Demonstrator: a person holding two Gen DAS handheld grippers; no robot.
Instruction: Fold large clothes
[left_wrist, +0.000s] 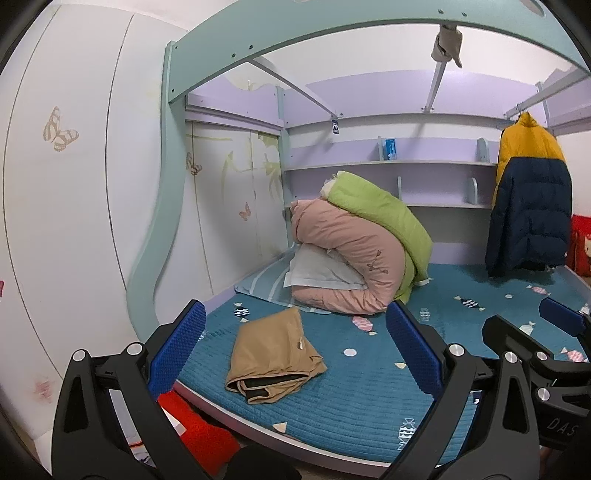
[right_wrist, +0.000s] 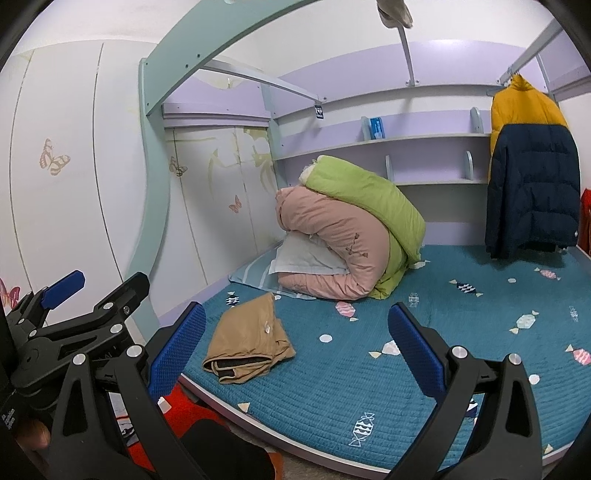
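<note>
Tan garment (left_wrist: 275, 356) lies folded at centre-left; both claws, left claw (left_wrist: 295, 354) and right claw (right_wrist: 295, 354), gape wide, empty. Next likely fetching the hanging jacket (left_wrist: 528, 195), upper right.

In front of me is a bed covered by a teal quilted mattress pad (left_wrist: 351, 391) printed with small candy shapes, and near its front left corner lies a folded tan garment (left_wrist: 273, 354) with a dark lining showing at its open edge. Toward the back left, a blue striped pillow (left_wrist: 260, 288) lies flat on the pad, with a bent pink quilt (left_wrist: 347, 254) heaped over it, a white pillow (left_wrist: 317, 271) tucked in its fold. A lime green quilt (left_wrist: 384, 214) drapes over the pink one, its lower edge reaching the pad.
</note>
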